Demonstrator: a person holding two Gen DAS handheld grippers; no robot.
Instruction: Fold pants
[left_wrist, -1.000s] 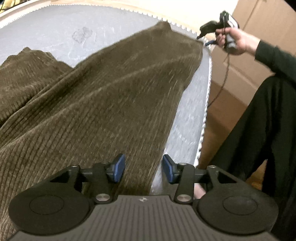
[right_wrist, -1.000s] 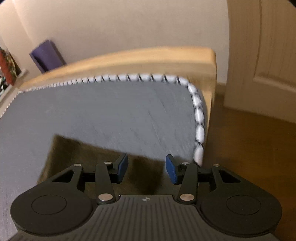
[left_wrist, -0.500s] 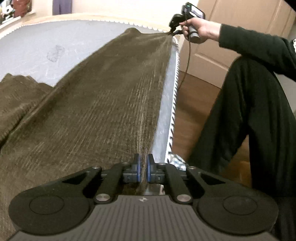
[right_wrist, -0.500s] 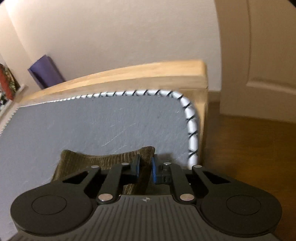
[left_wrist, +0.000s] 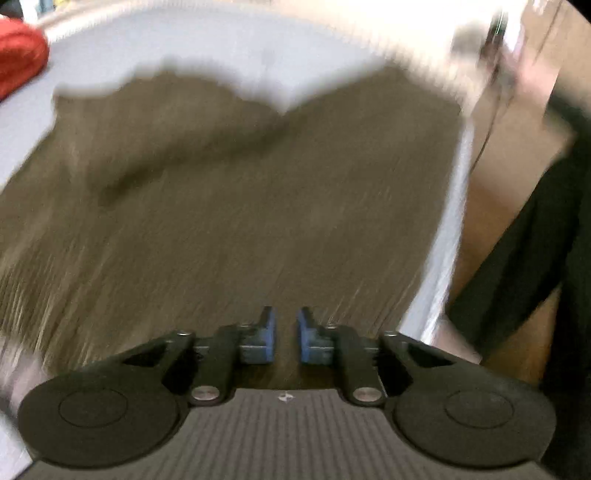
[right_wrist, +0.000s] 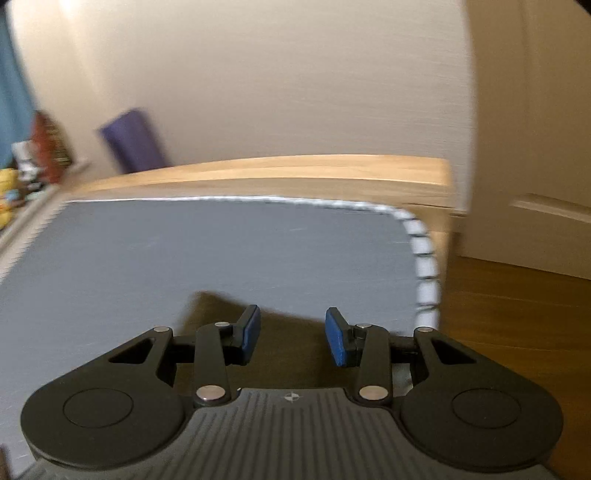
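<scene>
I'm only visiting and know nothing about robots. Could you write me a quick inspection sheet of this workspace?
Surface: grey mattress with white stitched edging.
Job's things: brown corduroy pants spread on it, both legs showing; the view is blurred.
Clutter: red bundle at the far left; purple roll against the wall.
Grippers: left claw pinched shut on the pants fabric; right claw open, jaws just been opening, with pants below and not gripped.
Cables: thin dark cable, blurred.
Surroundings: wooden bed frame, door, wood floor, person's dark clothing.
</scene>
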